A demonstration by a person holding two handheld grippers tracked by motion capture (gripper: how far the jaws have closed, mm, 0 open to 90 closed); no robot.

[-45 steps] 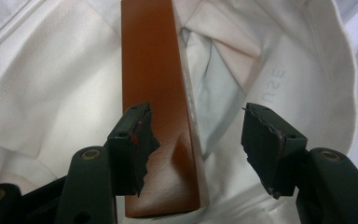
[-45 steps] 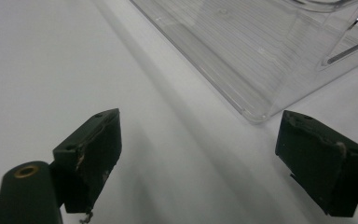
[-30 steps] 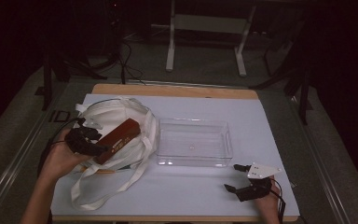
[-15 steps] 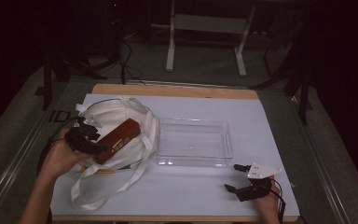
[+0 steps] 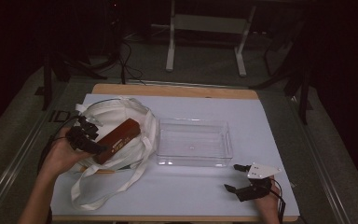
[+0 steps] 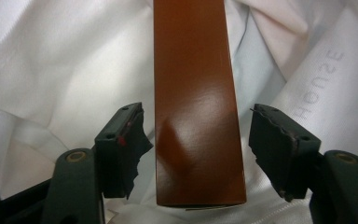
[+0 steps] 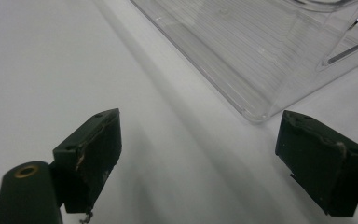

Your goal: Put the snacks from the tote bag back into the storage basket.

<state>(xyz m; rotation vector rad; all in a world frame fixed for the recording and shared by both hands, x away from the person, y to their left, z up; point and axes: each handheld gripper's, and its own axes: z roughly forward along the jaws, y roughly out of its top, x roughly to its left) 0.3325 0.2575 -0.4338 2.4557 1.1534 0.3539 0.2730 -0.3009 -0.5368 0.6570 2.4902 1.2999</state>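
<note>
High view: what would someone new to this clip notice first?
The reddish-brown box stands out, lying on the white tote bag at table left, with the left gripper open around its near end. A clear plastic tray sits empty mid-table; the right gripper rests open near its front right corner.

1. The brown box (image 5: pixel 118 140) is long, glossy and rectangular (pale lettering runs along one side). It lies slanted on the white cloth bag (image 5: pixel 116 135), its near end between the spread jaws of the left tool (image 6: pixel 196 154), with a gap showing at each side.
2. The white cloth bag sits crumpled under and around the left tool, its straps trailing over the tabletop (image 5: pixel 270 121).
3. The clear plastic tray (image 5: pixel 193 142) stands empty, ahead of the right tool (image 5: pixel 235 177).
</note>
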